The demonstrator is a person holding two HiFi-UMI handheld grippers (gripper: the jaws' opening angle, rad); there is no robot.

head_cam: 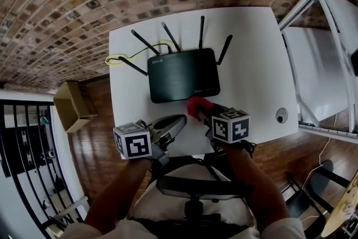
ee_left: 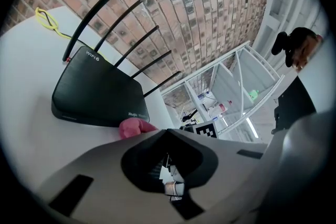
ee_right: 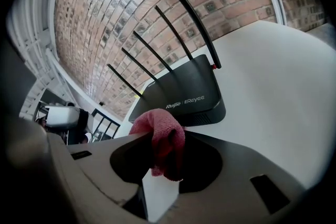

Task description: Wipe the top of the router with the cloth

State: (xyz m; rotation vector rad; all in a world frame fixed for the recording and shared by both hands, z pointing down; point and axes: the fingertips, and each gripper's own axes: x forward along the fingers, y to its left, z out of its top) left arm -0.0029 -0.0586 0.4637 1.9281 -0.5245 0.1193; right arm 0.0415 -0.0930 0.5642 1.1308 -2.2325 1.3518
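Quick status from my end. My right gripper (head_cam: 202, 113) is clamped down on the pink cloth (head_cam: 196, 103), with a wad of it bunched up between the jaws and a bit hanging below. The cloth sits right at the router's (head_cam: 182, 74) near edge, by the corner with the logo. I can't tell if it's touching the casing, but it's not up on the top, so I'd say the wiping hasn't really started.

My left gripper (head_cam: 180, 120) has its jaws together with nothing in them, and it hangs just off the router's near side, beside the right one.

Stuff I'm worried about:

- Nothing is bracing the router. It looks light, so if I drag the cloth across the top it could just skate away from me on the white table (head_cam: 251, 64).
- The yellow cable (head_cam: 120, 57) loops out behind the router's far left corner, and a sliding router could yank on it.
- The antennas (head_cam: 168, 35) stick up along the router's far edge, so a long stroke could run the jaws or the cloth into them.
- Only a small bunch of cloth pokes past the jaw tips, so pressing too steep could scrape hard plastic on the lid, or the cloth could work loose
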